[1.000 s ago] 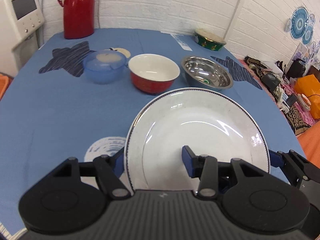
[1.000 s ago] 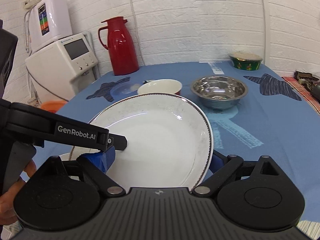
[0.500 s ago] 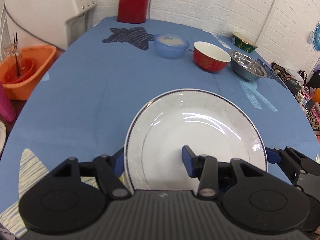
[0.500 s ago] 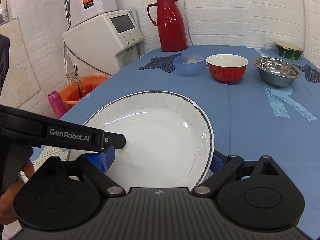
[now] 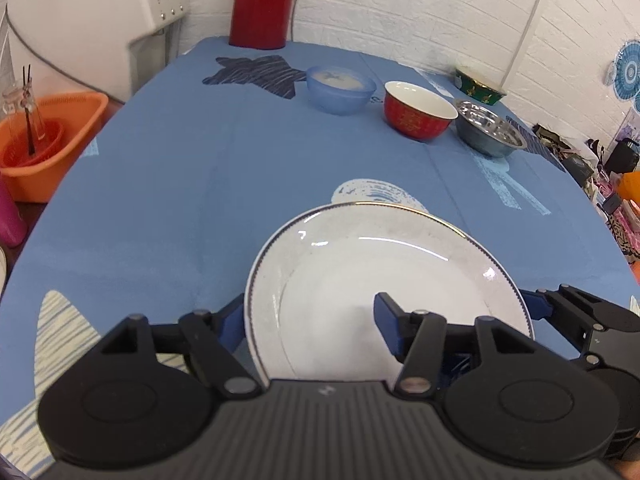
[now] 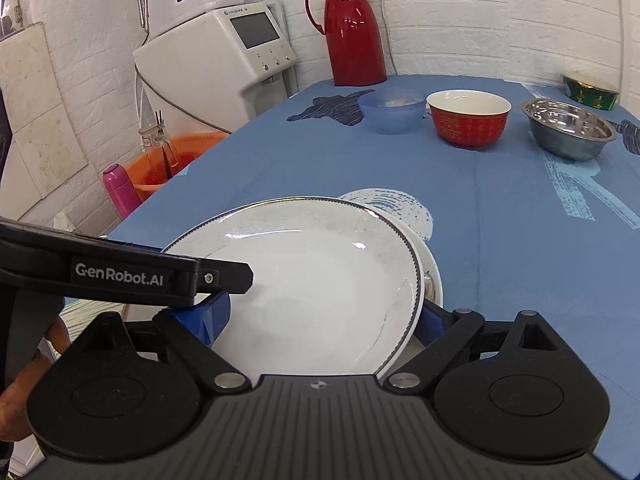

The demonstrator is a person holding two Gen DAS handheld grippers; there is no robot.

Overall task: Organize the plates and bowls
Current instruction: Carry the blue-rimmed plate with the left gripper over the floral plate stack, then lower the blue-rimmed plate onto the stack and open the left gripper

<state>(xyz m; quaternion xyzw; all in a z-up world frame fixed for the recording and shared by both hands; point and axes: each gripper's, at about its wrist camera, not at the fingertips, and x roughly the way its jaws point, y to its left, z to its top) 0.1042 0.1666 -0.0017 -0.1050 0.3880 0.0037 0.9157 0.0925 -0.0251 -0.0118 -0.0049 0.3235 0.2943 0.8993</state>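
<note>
Both grippers hold a white plate (image 5: 384, 280) with a thin dark rim low over the near part of the blue table (image 5: 168, 200). My left gripper (image 5: 310, 320) is shut on its near-left rim. My right gripper (image 6: 320, 320) is shut on the near-right rim of the plate (image 6: 320, 272). The edge of a second white plate (image 6: 434, 276) shows just under it on the right. At the far side stand a blue bowl (image 5: 341, 89), a red bowl (image 5: 418, 114), a steel bowl (image 5: 490, 128) and a green bowl (image 5: 478, 86).
A red thermos (image 5: 260, 4) stands at the table's far end. Beside the table on the left are a white appliance (image 5: 92, 28), an orange basket (image 5: 44, 140) and a pink bottle (image 6: 120, 190). Clutter (image 5: 608, 168) lies past the right edge.
Both grippers have carried the plate back from the bowls toward the table's near end. It now hangs over a second plate.
</note>
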